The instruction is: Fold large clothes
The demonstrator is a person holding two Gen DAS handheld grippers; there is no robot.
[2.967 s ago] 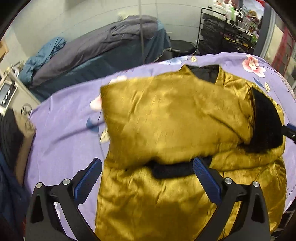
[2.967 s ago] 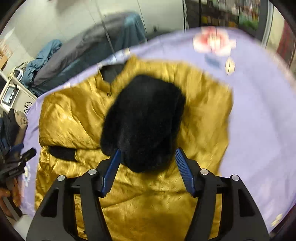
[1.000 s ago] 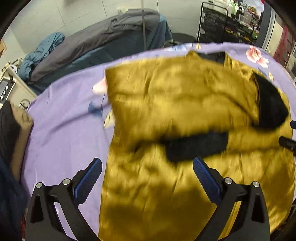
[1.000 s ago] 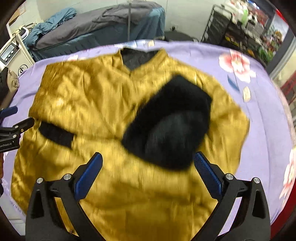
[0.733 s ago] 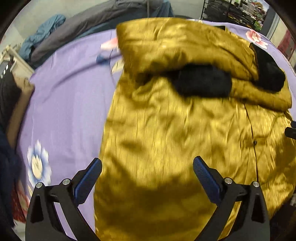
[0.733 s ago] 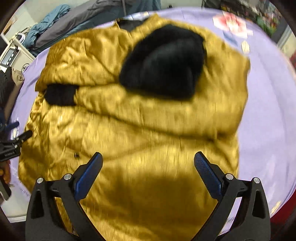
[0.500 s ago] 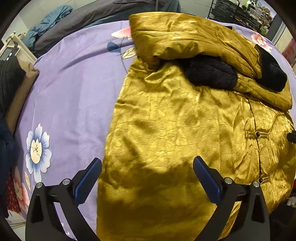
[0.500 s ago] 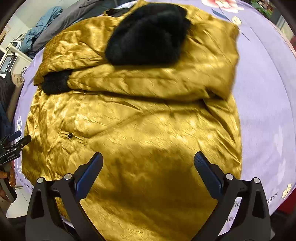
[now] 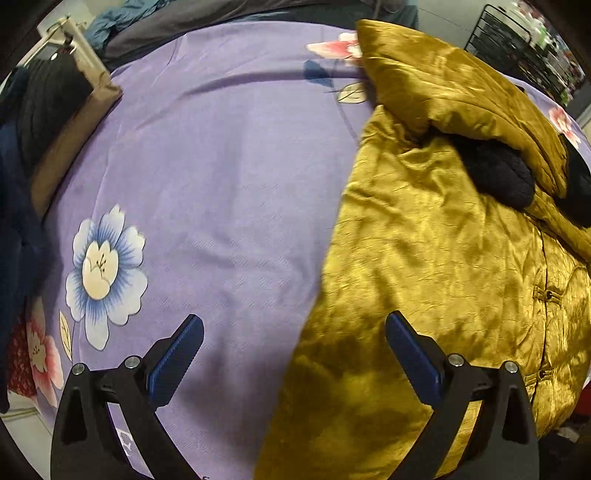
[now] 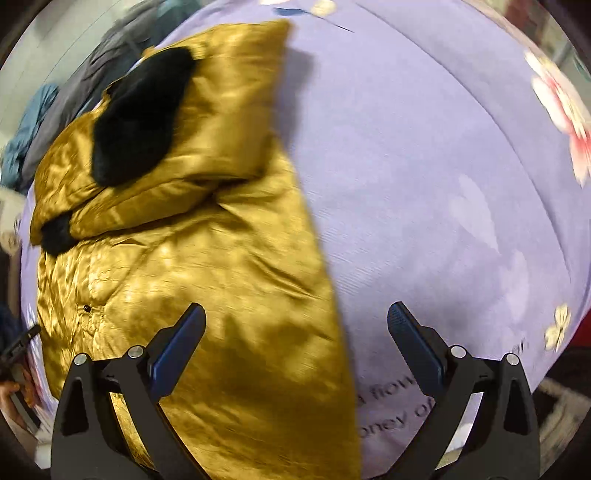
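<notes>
A shiny gold padded jacket [image 9: 436, 258] [image 10: 177, 258] lies front-up on a purple flowered bedsheet [image 9: 221, 184] [image 10: 424, 166]. Both sleeves are folded across its chest, and their black fur cuffs [image 9: 495, 173] [image 10: 140, 114] show on top. My left gripper [image 9: 293, 347] is open and hovers over the jacket's left side edge near the hem. Over the jacket's right side edge near the hem, my right gripper [image 10: 295, 339] is likewise open. Neither holds anything.
Dark and blue clothes [image 9: 207, 18] are piled beyond the bed's far side. A brown and black bundle [image 9: 62, 110] lies at the far left. A black wire rack [image 9: 517, 44] stands at the back right. A hand [image 10: 11, 391] shows at the left border.
Both grippers have pulled back from the folded sleeves toward the hem and spread apart to the jacket's two side edges. The right gripper released the black cuff it was around.
</notes>
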